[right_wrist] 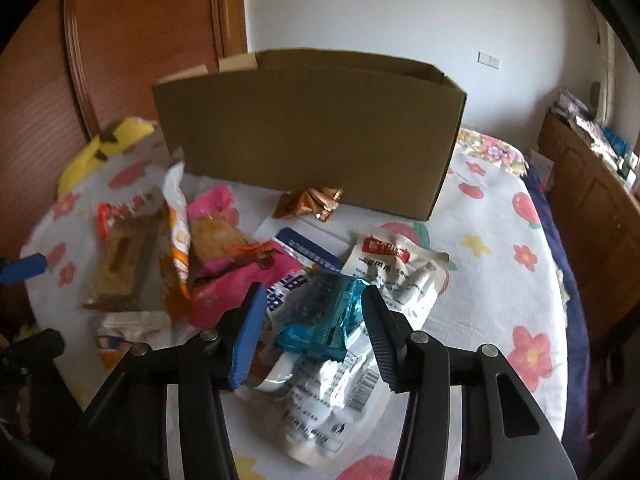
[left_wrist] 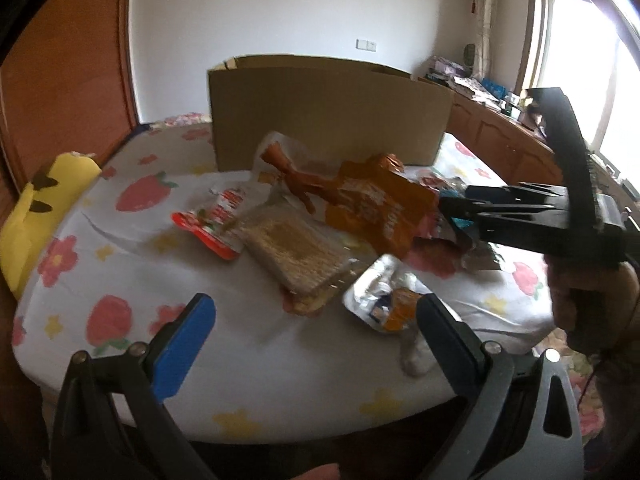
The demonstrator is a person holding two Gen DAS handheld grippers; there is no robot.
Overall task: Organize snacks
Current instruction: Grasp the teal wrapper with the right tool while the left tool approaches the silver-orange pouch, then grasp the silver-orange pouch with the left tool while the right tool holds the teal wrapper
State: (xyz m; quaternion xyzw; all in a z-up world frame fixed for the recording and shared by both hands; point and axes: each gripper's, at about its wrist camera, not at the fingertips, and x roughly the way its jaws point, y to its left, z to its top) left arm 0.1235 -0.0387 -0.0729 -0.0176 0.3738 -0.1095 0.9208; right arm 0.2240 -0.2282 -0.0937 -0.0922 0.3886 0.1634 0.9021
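Snack packets lie in a heap on a flower-print table [left_wrist: 256,364] in front of an open cardboard box [left_wrist: 328,112] [right_wrist: 308,132]. My left gripper [left_wrist: 316,316] is open and empty above a clear pack of crackers [left_wrist: 296,256] and a silver and orange packet [left_wrist: 384,300]. My right gripper [right_wrist: 314,312] is open with its jaws on either side of a teal wrapped snack [right_wrist: 320,320] that rests on white pouches [right_wrist: 396,276]. The right gripper also shows in the left wrist view [left_wrist: 456,212], by an orange bag [left_wrist: 376,208].
A yellow plush toy [left_wrist: 40,208] sits at the table's left edge. A red and white packet [left_wrist: 216,220], a pink bag [right_wrist: 236,280] and a gold wrapper [right_wrist: 312,202] lie on the cloth. Wooden cabinets [right_wrist: 592,200] stand to the right.
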